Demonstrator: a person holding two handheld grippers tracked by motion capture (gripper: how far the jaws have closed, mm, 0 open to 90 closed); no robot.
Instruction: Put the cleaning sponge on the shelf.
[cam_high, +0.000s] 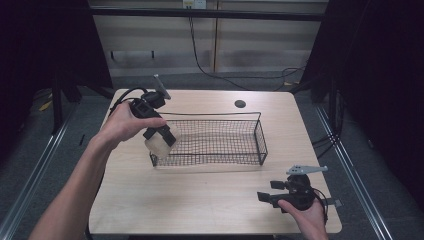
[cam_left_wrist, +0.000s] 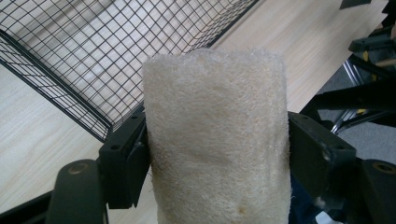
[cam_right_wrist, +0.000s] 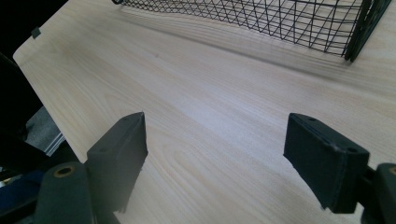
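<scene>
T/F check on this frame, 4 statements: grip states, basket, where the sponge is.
1. The left gripper is shut on the loofah sponge. True.
2. The sponge lies inside the wire basket. False: it is held at the basket's left end, in the jaws.
3. The right gripper holds a sponge too. False: its jaws stand open with bare table between them.
4. The basket sits on the table. True.

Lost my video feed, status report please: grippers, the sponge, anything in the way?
Left gripper shut on loofah sponge, at wire basket's left end. Right gripper open, low over table. Nothing in the way.
</scene>
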